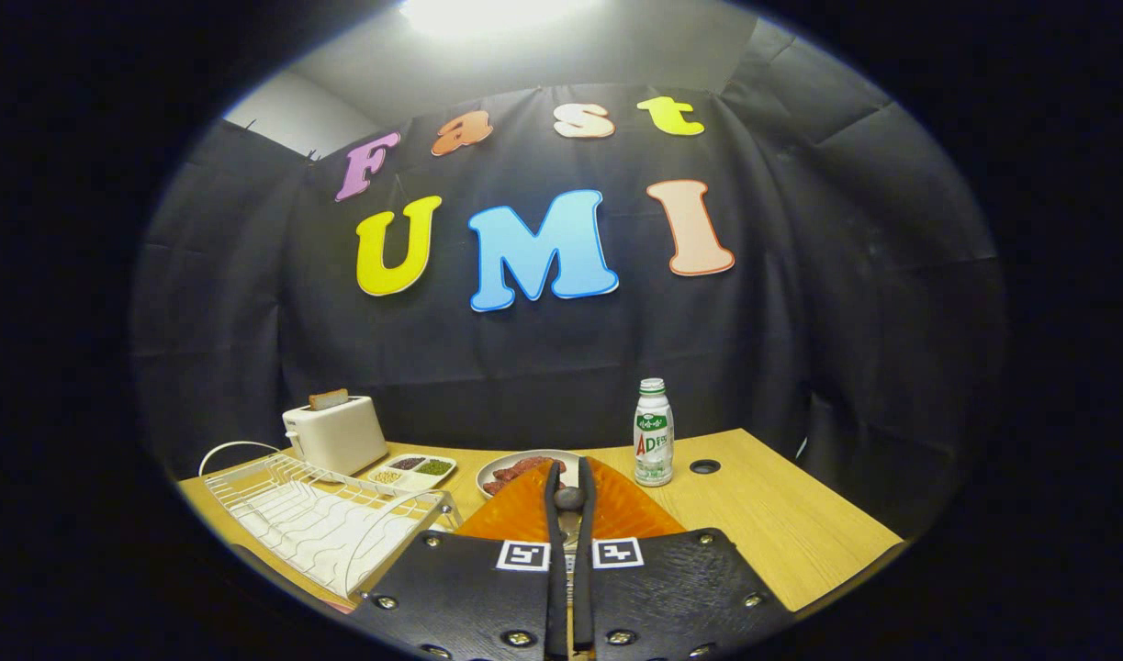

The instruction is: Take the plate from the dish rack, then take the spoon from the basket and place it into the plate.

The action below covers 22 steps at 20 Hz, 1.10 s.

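Note:
My gripper point(568, 473) is shut on a spoon point(568, 498). The spoon's dark rounded end shows between the fingers near their tips, and a strip of its metal runs back down the narrow gap. Right under the fingers an orange plate point(630, 509) lies flat on the wooden table, spreading out to both sides of them. The spoon hangs over the middle of this plate; I cannot tell whether it touches it. The white wire dish rack point(313, 519) stands to the left of the plate with nothing in its slots.
Beyond the plate are a grey plate of meat point(515, 470), a white divided tray of beans point(414, 471), a white toaster with a slice of toast point(336, 433) and a small white drink bottle point(654, 433). The table point(781, 514) has a cable hole point(704, 466) at the right.

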Motion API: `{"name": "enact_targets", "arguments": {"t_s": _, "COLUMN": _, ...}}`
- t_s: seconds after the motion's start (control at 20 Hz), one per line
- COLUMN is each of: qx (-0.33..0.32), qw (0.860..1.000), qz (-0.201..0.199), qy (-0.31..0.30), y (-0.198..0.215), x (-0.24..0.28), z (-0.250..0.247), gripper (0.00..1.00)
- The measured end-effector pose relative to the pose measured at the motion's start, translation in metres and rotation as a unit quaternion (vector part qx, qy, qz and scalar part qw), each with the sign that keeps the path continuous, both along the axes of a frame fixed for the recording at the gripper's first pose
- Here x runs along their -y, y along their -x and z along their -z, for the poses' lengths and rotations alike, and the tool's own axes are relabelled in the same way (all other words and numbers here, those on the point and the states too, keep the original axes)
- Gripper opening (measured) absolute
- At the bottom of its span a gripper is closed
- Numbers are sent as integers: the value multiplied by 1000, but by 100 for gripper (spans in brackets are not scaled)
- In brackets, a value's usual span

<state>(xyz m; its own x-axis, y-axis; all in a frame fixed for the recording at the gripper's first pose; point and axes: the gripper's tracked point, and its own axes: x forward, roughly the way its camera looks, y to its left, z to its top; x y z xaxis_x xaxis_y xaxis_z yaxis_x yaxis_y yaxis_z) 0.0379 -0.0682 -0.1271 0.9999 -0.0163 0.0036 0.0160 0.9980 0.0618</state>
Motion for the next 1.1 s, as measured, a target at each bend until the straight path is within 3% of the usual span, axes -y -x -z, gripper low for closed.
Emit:
{"name": "enact_targets", "arguments": {"t_s": 0.55, "qx": -12, "qw": 999, "qz": -45, "qy": 27, "y": 78, "x": -43, "z": -30, "gripper": 2}}
{"name": "enact_targets", "arguments": {"t_s": 1.1, "qx": -19, "qw": 985, "qz": -173, "qy": 4, "y": 165, "x": -134, "z": 6, "gripper": 3}}
